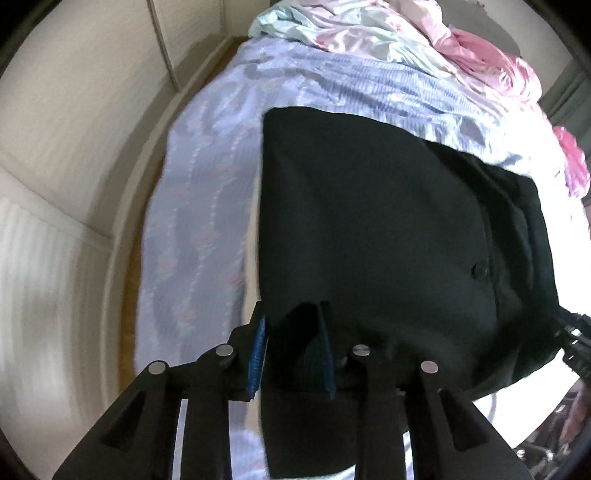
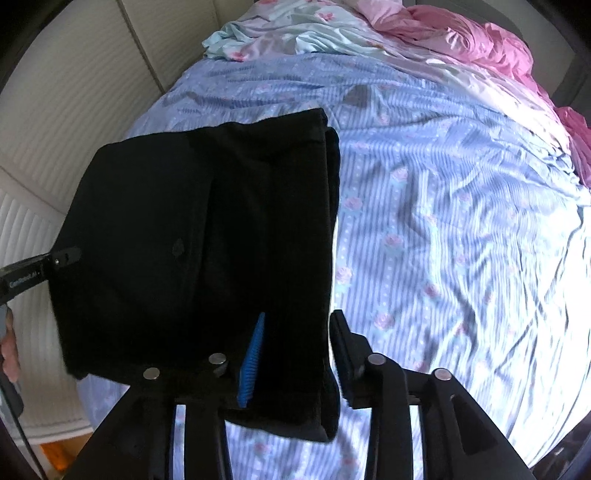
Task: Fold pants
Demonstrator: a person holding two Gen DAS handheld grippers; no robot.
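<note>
Bed [image 2: 461,221] fills both views, covered with a blue striped sheet with pink roses. Crumpled pink and pale-green bedding [image 1: 369,33] piled at its far end. Cream ribbed wall panels [image 1: 55,147] run along the bed's left side.

Black pants [image 1: 388,229] lie folded on the sheet as a flat dark block, layered edges stacked on the right side in the right wrist view, small button on top.

Left hand-held gripper [image 1: 291,332]: jaws apart, straddling the near left edge of the pants; blue pads not pressing the cloth. Right hand-held gripper [image 2: 297,339]: jaws apart, near right edge of the pants between them, loose, not clamped. Part of a hand [image 2: 9,350] shows at left edge of right wrist view.
</note>
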